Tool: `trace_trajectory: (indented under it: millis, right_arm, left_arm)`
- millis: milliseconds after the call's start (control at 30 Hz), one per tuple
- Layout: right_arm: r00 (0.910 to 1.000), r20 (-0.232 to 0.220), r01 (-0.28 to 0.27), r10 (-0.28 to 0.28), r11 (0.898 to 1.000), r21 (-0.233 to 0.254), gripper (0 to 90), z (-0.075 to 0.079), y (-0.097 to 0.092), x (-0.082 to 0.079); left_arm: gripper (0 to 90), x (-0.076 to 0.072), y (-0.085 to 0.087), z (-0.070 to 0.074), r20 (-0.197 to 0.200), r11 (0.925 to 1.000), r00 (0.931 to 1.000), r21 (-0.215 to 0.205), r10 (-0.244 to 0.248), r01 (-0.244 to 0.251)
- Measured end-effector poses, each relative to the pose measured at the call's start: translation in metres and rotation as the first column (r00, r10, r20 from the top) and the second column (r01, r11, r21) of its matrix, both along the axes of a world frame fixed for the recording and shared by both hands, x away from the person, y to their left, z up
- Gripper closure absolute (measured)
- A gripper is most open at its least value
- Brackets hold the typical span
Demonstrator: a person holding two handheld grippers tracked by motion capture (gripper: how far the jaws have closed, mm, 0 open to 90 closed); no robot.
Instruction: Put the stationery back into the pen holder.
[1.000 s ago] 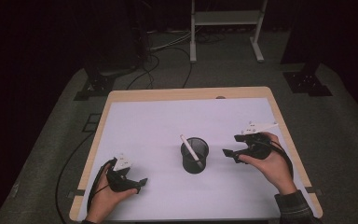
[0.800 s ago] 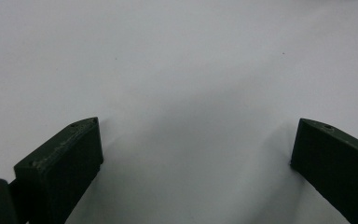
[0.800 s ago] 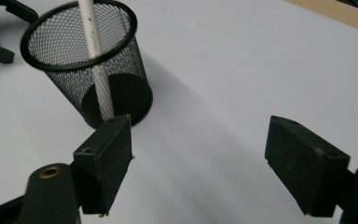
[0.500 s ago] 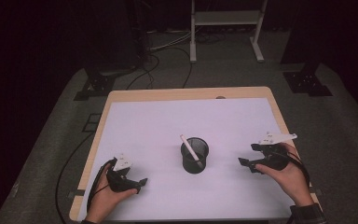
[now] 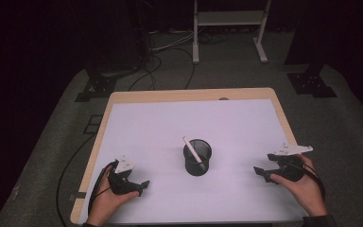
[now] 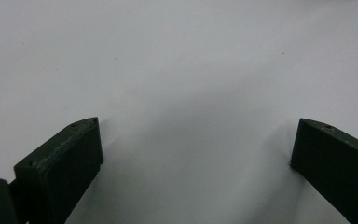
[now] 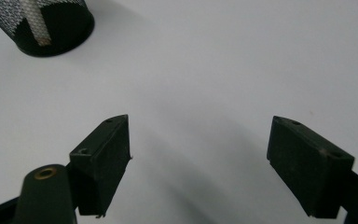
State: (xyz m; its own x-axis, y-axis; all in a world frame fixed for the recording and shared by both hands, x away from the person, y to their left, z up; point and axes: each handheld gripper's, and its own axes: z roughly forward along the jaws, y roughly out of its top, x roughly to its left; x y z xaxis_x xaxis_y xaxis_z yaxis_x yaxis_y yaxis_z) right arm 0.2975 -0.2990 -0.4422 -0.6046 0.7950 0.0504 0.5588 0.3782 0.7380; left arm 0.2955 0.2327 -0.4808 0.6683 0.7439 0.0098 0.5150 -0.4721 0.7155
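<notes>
A black mesh cup [image 5: 197, 157] stands upright near the middle of the white-covered table [image 5: 170, 95]. A white pen [image 5: 190, 147] leans in it, its top tilted to the left. My left gripper [image 5: 142, 185] rests low on the sheet at the front left, pointing right, open with nothing between its jaws [image 6: 198, 140]. My right gripper [image 5: 260, 172] sits at the front right, pointing left toward the cup, open and empty [image 7: 198, 135]. In the right gripper view the cup [image 7: 51, 28] and the pen [image 7: 35, 21] lie at the upper left, well beyond the jaws.
The wooden table edge frames the white sheet. Behind the table a white metal stand [image 5: 229, 28], cables [image 5: 160, 66] on the grey floor and two black stand bases [image 5: 99, 87] [image 5: 309, 82] sit in the dark.
My right hand has moved right and toward the front edge, sinking to the sheet, away from the cup. The left hand, cup and pen have stayed put.
</notes>
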Motion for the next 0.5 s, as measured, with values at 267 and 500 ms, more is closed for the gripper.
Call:
trace_trajectory:
  millis: [267, 500]
  right_arm:
    - [0.9992, -0.022, 0.032, -0.033, 0.999, -0.032, 19.5, -0.022, -0.013, -0.010]
    - [0.9989, -0.032, 0.033, -0.035, 0.997, -0.064, 17.9, -0.034, -0.015, -0.014]
  left_arm:
    - [1.1, 0.000, 0.000, 0.000, 0.000, 1.0000, 1.0000, 0.001, 0.000, 0.000]
    - [1.1, 0.000, 0.000, 0.000, 0.000, 1.0000, 1.0000, 0.000, 0.000, 0.000]
